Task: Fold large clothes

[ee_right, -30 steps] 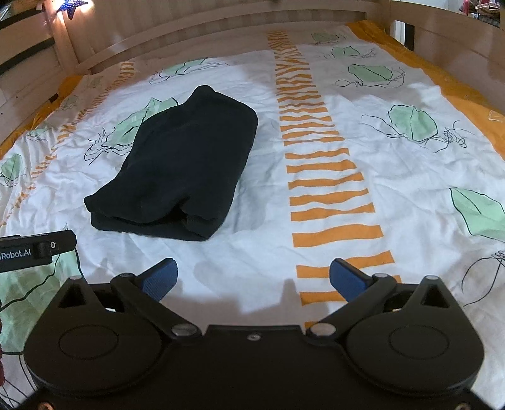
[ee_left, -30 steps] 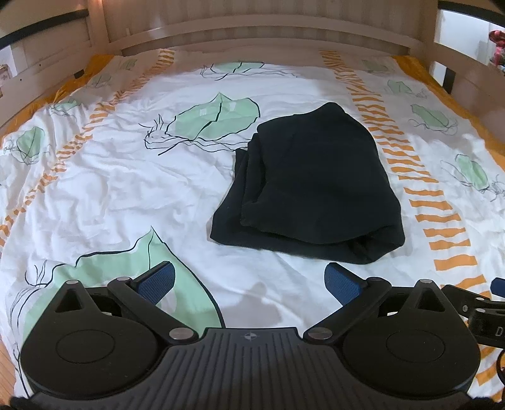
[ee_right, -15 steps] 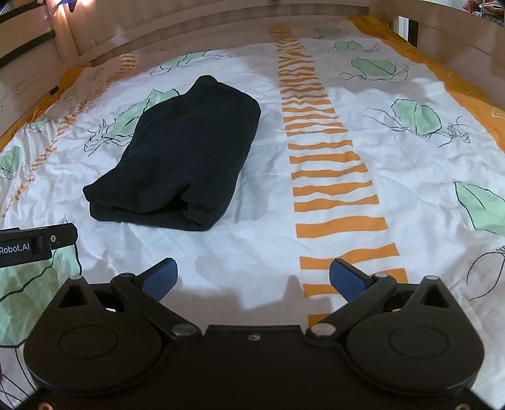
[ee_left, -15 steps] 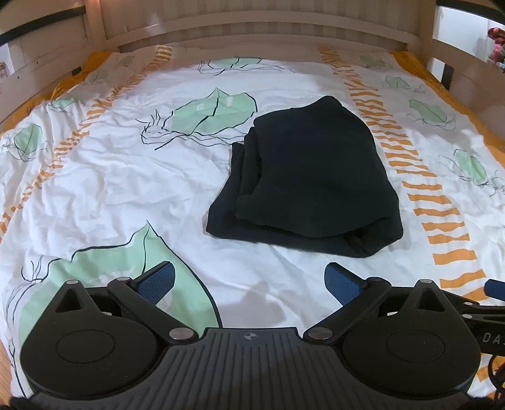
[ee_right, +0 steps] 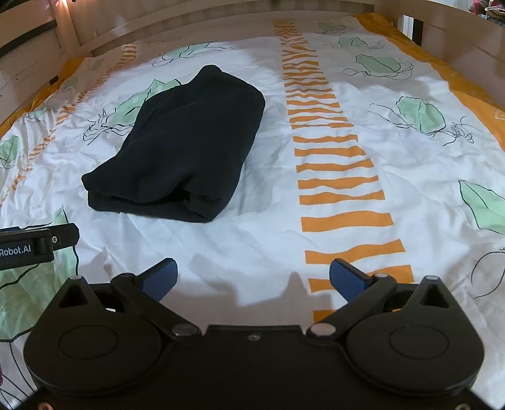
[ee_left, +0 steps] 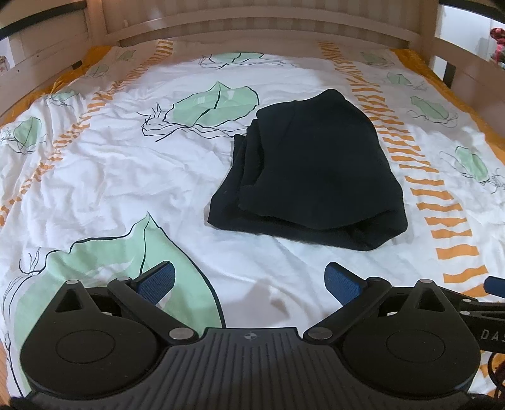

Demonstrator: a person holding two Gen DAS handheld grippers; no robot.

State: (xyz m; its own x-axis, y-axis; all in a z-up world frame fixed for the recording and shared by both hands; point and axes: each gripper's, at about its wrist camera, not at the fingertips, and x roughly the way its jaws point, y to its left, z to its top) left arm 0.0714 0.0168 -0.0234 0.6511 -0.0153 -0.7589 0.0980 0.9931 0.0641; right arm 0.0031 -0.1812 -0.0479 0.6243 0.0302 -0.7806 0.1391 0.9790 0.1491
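We see folded black garment (ee_left: 315, 170) ahead-right of left tool (ee_left: 249, 280), ahead-left of right tool (ee_right: 252, 277); both tools wide open, empty; long axis runs away from us.

both wrist views share the bed (ee_left: 104, 176) from above

A home bedroom. A bed (ee_left: 126, 195) fills both views, covered by a white duvet (ee_right: 363, 195) printed with green leaves and orange stripe bands (its edges are orange). A pale wooden bed frame (ee_left: 258, 28) with a slatted headboard runs across at 12 o'clock, and wooden side rails (ee_right: 457, 47) rise at 2 and 10 o'clock.
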